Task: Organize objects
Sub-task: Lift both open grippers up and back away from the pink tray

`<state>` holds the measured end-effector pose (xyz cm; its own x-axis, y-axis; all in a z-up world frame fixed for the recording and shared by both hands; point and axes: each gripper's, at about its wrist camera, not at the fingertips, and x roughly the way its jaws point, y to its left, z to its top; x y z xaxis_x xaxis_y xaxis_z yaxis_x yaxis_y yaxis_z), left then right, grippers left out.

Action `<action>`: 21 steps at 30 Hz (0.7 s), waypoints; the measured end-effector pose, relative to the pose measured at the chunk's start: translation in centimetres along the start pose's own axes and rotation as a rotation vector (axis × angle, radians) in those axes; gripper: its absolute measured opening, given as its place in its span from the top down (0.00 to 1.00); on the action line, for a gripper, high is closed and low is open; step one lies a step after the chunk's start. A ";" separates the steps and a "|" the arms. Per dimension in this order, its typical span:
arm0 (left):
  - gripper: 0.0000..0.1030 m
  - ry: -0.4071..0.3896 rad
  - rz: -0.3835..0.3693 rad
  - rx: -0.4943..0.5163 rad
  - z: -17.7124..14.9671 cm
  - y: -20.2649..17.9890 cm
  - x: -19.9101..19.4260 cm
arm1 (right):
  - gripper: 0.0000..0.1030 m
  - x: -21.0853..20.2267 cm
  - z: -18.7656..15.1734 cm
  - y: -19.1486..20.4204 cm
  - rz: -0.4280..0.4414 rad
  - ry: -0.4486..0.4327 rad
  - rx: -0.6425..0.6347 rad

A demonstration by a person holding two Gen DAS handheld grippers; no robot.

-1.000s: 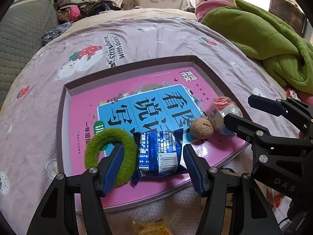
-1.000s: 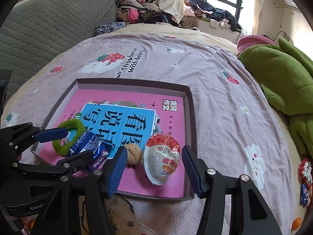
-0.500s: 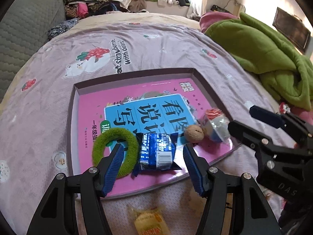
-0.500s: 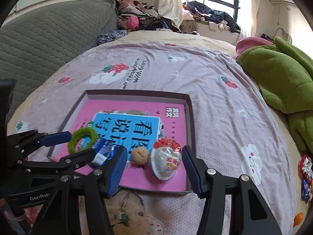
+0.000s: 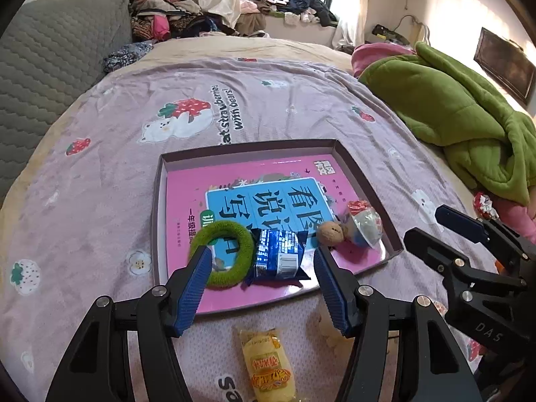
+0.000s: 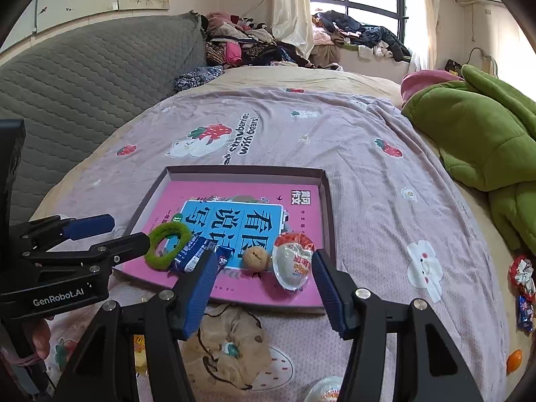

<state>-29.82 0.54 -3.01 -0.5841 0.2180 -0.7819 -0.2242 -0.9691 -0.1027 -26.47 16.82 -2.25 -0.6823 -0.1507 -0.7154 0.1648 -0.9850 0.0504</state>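
Messy bedroom, pinkish strawberry-print bedspread (image 5: 268, 107) with a shallow tray (image 5: 160, 181) sitting on it. Along the tray's near edge sit a green fuzzy ring (image 5: 221, 255), blue snack packet (image 5: 278, 254), walnut (image 5: 330, 232) and a red-topped wrapped snack (image 6: 293, 263). A yellow snack (image 5: 266, 361) lies just outside that edge. Left gripper (image 5: 263, 288) and right gripper (image 6: 263, 289) both hover over the near edge, jaws spread wide, holding nothing.

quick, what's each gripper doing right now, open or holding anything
left gripper: open, holding nothing, over the tray's near edge.
right gripper: open, holding nothing, also at the near edge.
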 end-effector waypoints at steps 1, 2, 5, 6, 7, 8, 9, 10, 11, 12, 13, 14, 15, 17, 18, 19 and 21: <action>0.37 0.001 0.001 -0.001 -0.1 0.0 -0.1 | 0.43 -0.2 0.0 -0.1 -0.002 -0.005 0.001; 0.37 0.003 0.002 0.003 -0.2 -0.1 -0.2 | 0.43 -0.4 0.0 -0.1 -0.005 -0.009 0.004; 0.37 0.003 0.003 0.002 -0.5 -0.3 -0.5 | 0.41 -0.9 -0.2 -0.2 0.000 -0.011 0.005; 0.37 0.002 0.003 0.001 -0.7 -0.3 -0.7 | 0.41 -1.0 -0.3 -0.1 0.000 -0.011 0.004; 0.37 0.000 0.005 0.001 -0.8 -0.4 -0.9 | 0.41 -1.2 -0.4 -0.1 0.002 -0.011 0.001; 0.37 -0.003 0.006 0.003 -0.9 -0.5 -1.1 | 0.41 -1.5 -0.5 -0.1 0.002 -0.013 -0.002; 0.37 -0.005 0.007 0.005 -1.0 -0.6 -1.2 | 0.41 -1.7 -0.6 0.0 0.001 -0.015 -0.004; 0.37 -0.009 0.012 0.009 -1.1 -0.7 -1.5 | 0.41 -2.0 -0.6 0.0 0.002 -0.020 -0.005; 0.37 -0.011 0.015 0.012 -1.2 -0.8 -1.7 | 0.41 -2.2 -0.7 -0.1 0.003 -0.025 -0.004; 0.37 -0.016 0.015 0.015 -1.3 -0.9 -1.9 | 0.41 -2.6 -0.8 -0.1 0.003 -0.030 -0.004; 0.37 -0.018 0.013 0.017 -1.4 -1.1 -2.1 | 0.41 -2.8 -0.8 0.0 0.005 -0.033 -0.006; 0.37 -0.022 0.009 0.019 -1.4 -1.2 -2.4 | 0.41 -3.1 -0.9 0.0 0.006 -0.038 -0.008; 0.37 -0.024 0.009 0.019 -1.5 -1.3 -2.6 | 0.41 -3.4 -0.9 0.0 0.005 -0.044 -0.010; 0.37 -0.031 0.008 0.023 -1.5 -1.4 -3.1 | 0.41 -3.9 -0.9 0.0 0.006 -0.052 -0.014; 0.37 -0.035 0.008 0.025 -1.6 -1.4 -3.4 | 0.41 -4.2 -0.9 0.1 0.005 -0.062 -0.017; 0.37 -0.040 0.011 0.028 -1.6 -1.4 -3.7 | 0.41 -4.5 -0.9 0.2 0.001 -0.073 -0.019; 0.37 -0.053 0.019 0.033 -1.7 -1.6 -4.2 | 0.41 -5.0 -0.8 0.3 -0.002 -0.091 -0.023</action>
<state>-25.67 0.98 -0.56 -0.6286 0.2058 -0.7500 -0.2376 -0.9691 -0.0668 -22.47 17.31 0.82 -0.7443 -0.1563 -0.6493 0.1783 -0.9834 0.0322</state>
